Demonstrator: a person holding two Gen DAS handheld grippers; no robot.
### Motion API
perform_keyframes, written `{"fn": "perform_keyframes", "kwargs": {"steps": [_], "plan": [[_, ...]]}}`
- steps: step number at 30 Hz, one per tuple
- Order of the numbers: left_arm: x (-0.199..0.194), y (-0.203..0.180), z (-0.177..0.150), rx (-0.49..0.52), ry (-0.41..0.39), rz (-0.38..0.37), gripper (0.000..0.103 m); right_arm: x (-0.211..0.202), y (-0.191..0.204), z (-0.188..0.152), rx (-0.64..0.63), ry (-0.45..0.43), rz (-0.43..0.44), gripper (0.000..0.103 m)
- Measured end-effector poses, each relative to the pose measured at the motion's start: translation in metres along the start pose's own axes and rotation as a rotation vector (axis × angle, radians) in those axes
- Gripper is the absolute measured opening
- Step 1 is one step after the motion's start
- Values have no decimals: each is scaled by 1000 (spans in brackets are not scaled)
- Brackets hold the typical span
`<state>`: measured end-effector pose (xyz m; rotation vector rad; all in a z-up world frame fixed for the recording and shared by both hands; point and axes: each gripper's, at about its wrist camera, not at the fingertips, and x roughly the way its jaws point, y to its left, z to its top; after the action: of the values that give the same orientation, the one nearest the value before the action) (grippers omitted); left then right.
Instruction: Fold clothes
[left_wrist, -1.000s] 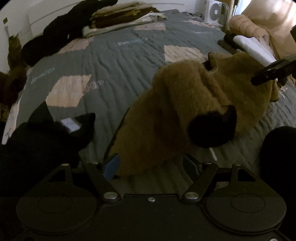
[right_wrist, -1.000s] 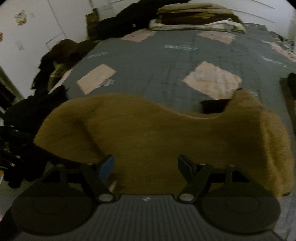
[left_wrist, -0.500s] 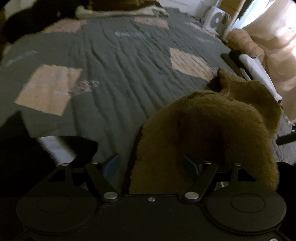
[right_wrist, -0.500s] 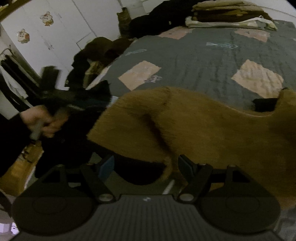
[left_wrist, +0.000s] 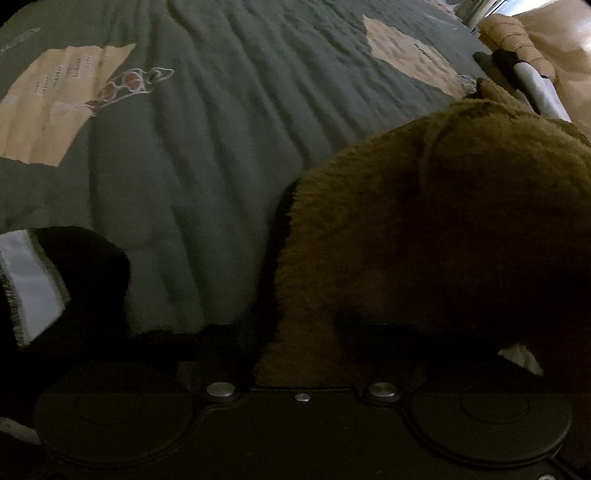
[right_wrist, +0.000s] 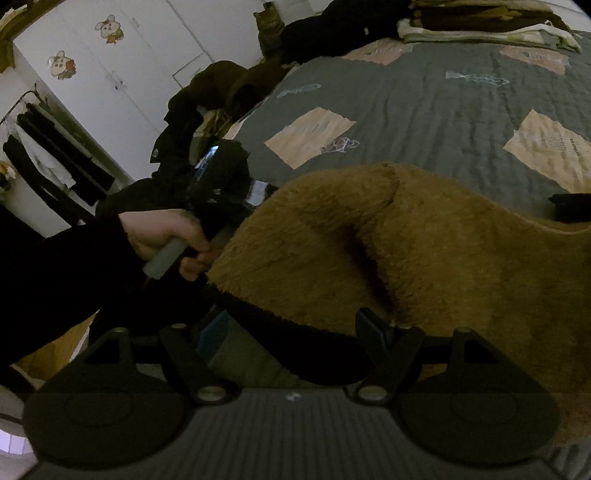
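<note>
The brown fleece garment (right_wrist: 424, 258) lies spread on the grey bed quilt (right_wrist: 424, 107), its near hem draped across the right hand-held gripper (right_wrist: 295, 332), whose fingers stand apart with nothing pinched between them. In the left wrist view the fleece (left_wrist: 424, 240) bunches over the left hand-held gripper (left_wrist: 303, 354), burying its fingers in shadow, so I cannot tell whether it grips the fabric. A black garment (left_wrist: 74, 277) is cut off at the left edge.
</note>
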<state>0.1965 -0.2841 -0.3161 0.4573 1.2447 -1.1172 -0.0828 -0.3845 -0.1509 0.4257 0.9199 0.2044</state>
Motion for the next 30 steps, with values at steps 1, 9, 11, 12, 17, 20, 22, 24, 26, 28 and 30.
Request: {"fn": "perform_keyframes", "kwargs": {"steps": [1,9,11,12,17,20,22,24,26,28,30], "plan": [[-4,-3,-1,5,-10,-6,20,0,1,0,0,0,1,75],[-53,-20,-7,59,-100,-73,15,10,0,1,18,15,22,76],[-60,-25,-6,69,-108,-87,14,10,2,0,16,16,28,76],[-63,-27,-7,74,-113,-94,14,10,3,-1,14,17,31,76],[-82,-37,-9,102,-145,-123,13,17,1,0,7,37,31,76],[-101,-40,-8,114,-176,-133,13,28,1,0,6,59,36,77],[-113,-42,-9,119,-197,-143,12,35,1,0,10,64,30,77],[-124,-46,-10,131,-212,-147,9,40,-1,0,26,60,20,77],[-135,-51,-11,145,-224,-163,2,46,-3,1,42,56,9,77],[-143,-60,-15,171,-225,-167,0,51,-4,1,57,52,-1,77],[-144,-68,-20,198,-207,-168,0,57,-6,1,73,48,-12,77]]}}
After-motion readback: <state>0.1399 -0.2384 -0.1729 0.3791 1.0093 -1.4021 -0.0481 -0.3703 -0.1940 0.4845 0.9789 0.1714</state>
